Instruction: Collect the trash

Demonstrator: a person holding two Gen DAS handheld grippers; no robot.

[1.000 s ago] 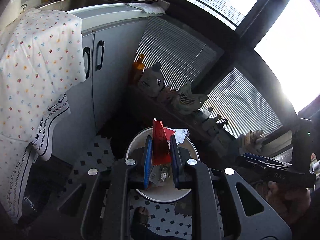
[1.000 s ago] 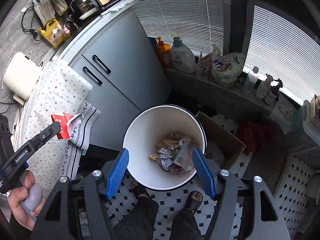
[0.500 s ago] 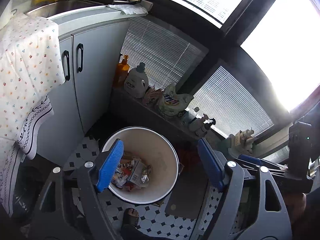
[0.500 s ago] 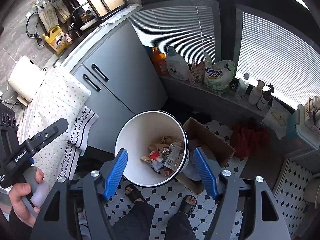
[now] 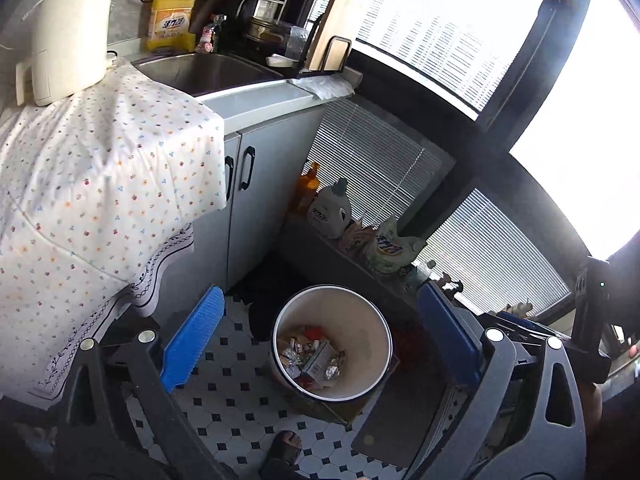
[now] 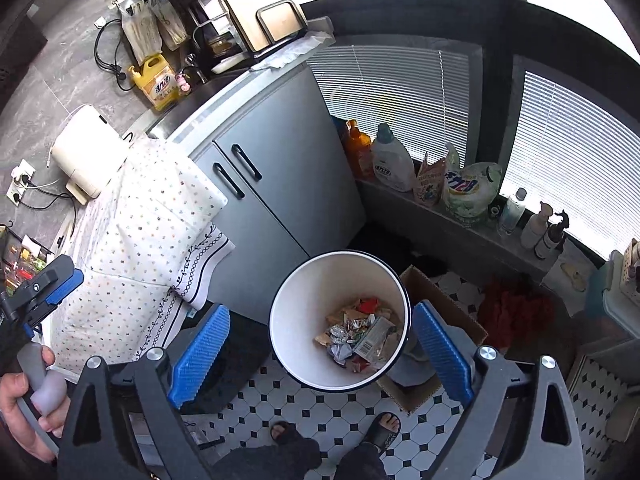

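Cardboard box (image 6: pixel 434 322) touching bin (image 6: pixel 296 304)

Daylight only, entering through the windows (image 5: pixel 580 92) at upper right; panes blown out to pure white in both views, with haze bleeding over the dark frames. Slatted blinds (image 6: pixel 400 88) lit from behind. Floor (image 5: pixel 240 408) and cabinet base in shade. Strong fisheye bending, black vignette at corners. Centre sharp; near gripper bodies at the bottom edge soft and dark.
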